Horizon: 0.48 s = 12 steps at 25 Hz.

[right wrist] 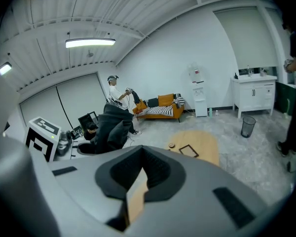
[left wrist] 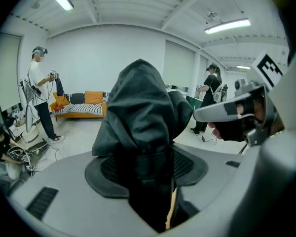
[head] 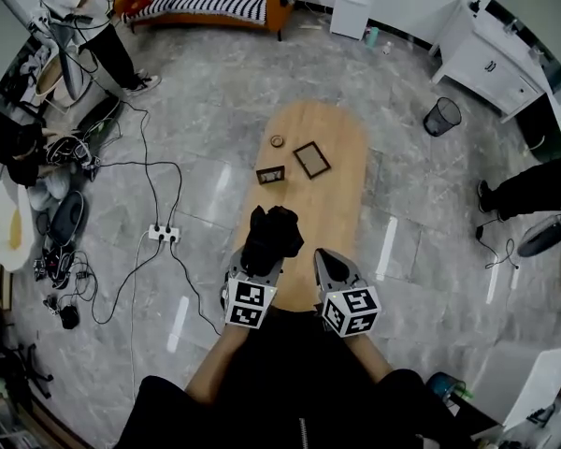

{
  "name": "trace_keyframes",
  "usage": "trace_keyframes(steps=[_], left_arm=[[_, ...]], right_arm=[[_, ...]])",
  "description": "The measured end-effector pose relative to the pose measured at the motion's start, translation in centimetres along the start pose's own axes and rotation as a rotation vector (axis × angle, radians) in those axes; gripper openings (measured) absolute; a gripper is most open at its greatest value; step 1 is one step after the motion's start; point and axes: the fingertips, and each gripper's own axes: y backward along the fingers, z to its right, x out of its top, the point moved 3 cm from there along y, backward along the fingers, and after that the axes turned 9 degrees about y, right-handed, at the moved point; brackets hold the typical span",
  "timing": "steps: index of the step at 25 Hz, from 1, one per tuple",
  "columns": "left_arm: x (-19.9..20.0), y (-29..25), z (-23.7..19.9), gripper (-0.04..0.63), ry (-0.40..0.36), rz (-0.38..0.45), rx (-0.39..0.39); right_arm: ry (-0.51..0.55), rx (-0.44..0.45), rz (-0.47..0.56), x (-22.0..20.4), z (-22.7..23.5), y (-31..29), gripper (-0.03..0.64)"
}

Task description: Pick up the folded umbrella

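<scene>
- Head view: the left gripper point(head: 260, 262) grasps the folded umbrella point(head: 272, 234), which is raised above the wooden table point(head: 341, 148). The pick-up looks nearly done.
- Left gripper view: the jaws are clamped on the umbrella's dark fabric. The next move probably calls only for a steady hold.
- Right gripper view: the right gripper point(right wrist: 138, 181) is closed on nothing. A sofa point(right wrist: 160, 110) stands beyond, on the marble floor point(right wrist: 256, 152).

A long oval wooden counter point(head: 344, 181) stands on the grey marbled floor point(head: 206, 101). Above its near end the left hand-held gripper point(head: 260, 271) grips a black folded umbrella point(head: 271, 235), which sticks up from its jaws. Just beside it the right hand-held gripper point(head: 331, 262) tapers to a point, jaws together. Farther along the counter lie a small round ring point(head: 277, 141), a flat dark frame point(head: 311, 159) and a smaller standing frame point(head: 270, 173). A black mesh bin point(head: 441, 116) sits well apart, on the right.
</scene>
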Motion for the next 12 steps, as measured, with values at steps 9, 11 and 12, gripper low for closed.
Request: trace_keyframes(steps=[9,11,12], left_arm=[[0.79,0.13,0.57,0.232,0.003,0.023,0.003],[0.80,0.15,0.63,0.232,0.005,0.027,0.002],[0.79,0.17,0.65,0.232,0.007,0.028,0.002]], right_arm=[[0.012,-0.003,-0.003,0.02,0.15,0.60,0.009],[0.015,0.000,-0.005,-0.01,0.08,0.63,0.009],[0.016,0.001,-0.006,-0.05,0.05,0.64,0.009]])
